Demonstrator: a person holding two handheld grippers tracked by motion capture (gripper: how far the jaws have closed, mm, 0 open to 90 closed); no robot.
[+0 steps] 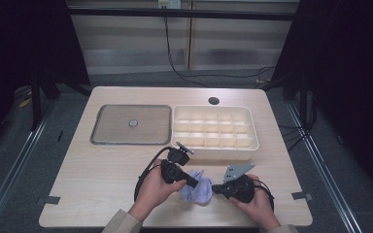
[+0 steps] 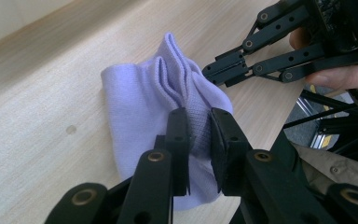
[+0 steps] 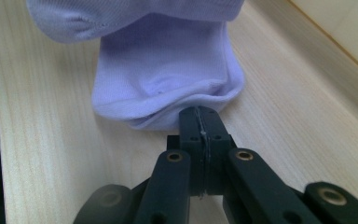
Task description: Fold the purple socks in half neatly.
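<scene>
Two hand-held grippers work a lilac sock [image 1: 197, 190] lying at the near edge of the counter [image 1: 102, 174]. The left hand-held gripper [image 2: 199, 135] pinches a bunched fold of it, while the right hand-held gripper [image 3: 199, 122] is clamped tight on its edge. The high view adds a grey tray [image 1: 130, 124] and a white compartment box [image 1: 215, 129] behind them.

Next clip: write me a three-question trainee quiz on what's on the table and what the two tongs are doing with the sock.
1. True or false: the left tongs are clamped on a fold of the lilac sock.
2. What lies left of the white divided box on the table? A) a bowl B) a flat grey tray C) a towel
3. Are the right tongs open or shut, and where do their tips sit on the sock?

Key
1. True: cloth is pinched between the two pads.
2. B; a small round thing lies at its middle.
3. Shut, at the sock's near edge; whether they hold any cloth can't be told.
</scene>
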